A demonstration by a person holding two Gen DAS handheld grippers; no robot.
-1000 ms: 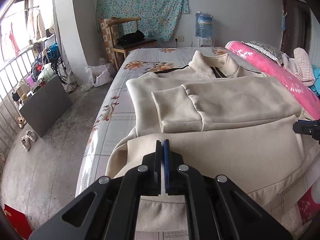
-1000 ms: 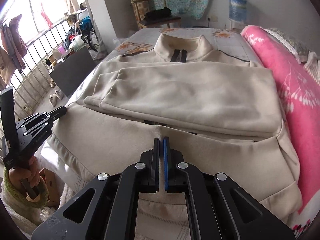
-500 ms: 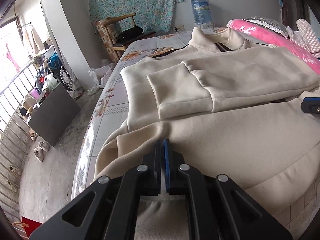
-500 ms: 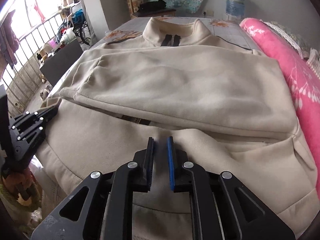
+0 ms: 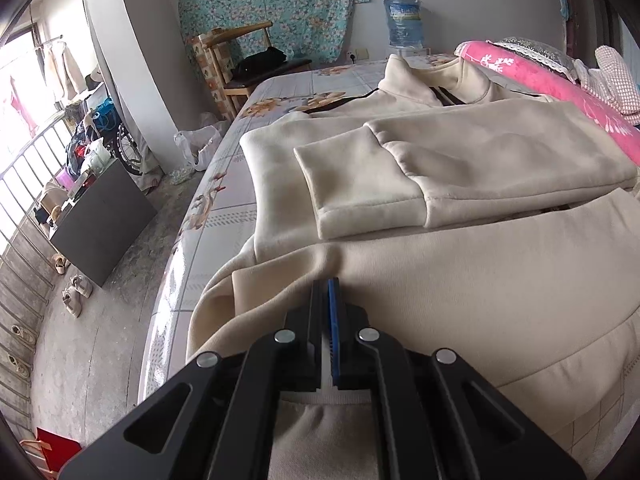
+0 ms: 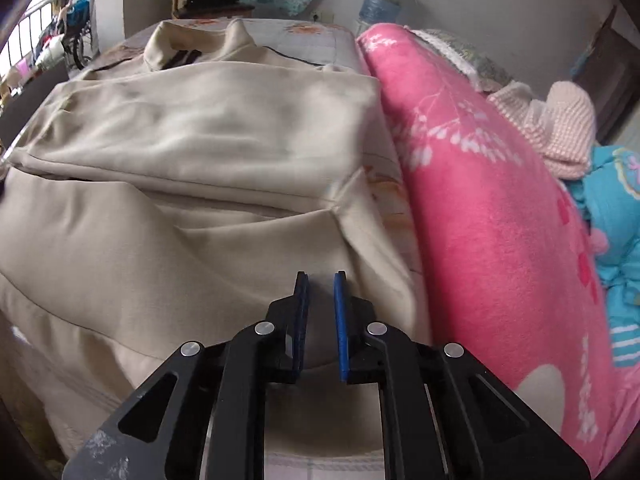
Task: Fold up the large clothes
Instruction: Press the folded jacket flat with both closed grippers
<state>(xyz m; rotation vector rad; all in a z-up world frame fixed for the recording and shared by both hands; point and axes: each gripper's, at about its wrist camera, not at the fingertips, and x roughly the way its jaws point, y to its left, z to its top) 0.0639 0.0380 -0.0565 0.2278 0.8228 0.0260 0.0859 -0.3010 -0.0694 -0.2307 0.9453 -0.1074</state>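
Bedroom clutter is framing everything: a bed (image 5: pixel 224 184) with a floral sheet is taking up the middle, and the cream sweatshirt (image 5: pixel 460 280) is lying spread across it, collar at the far end, hem hanging over the near edge.

Starting at the tools, the left gripper (image 5: pixel 327 292) is sitting with its jaws together, tips down on the near left part of the sweatshirt; whether any cloth is pinched between them is not clear. The right gripper (image 6: pixel 320 284) is hovering over the near right side of the garment, its jaws closing with a narrow gap and only cloth seen below, nothing pressed between the pads.

Moving outward, one sleeve (image 5: pixel 360 196) is already lying folded across the chest, its cuff pointing left, and the other seems tucked beneath it. Just right of the garment a pink blanket (image 6: pixel 500 200) is running along the bed.

Judging from this, the sleeve folds are looking done, while bringing the lower body up toward the collar and any final halving are still waiting.
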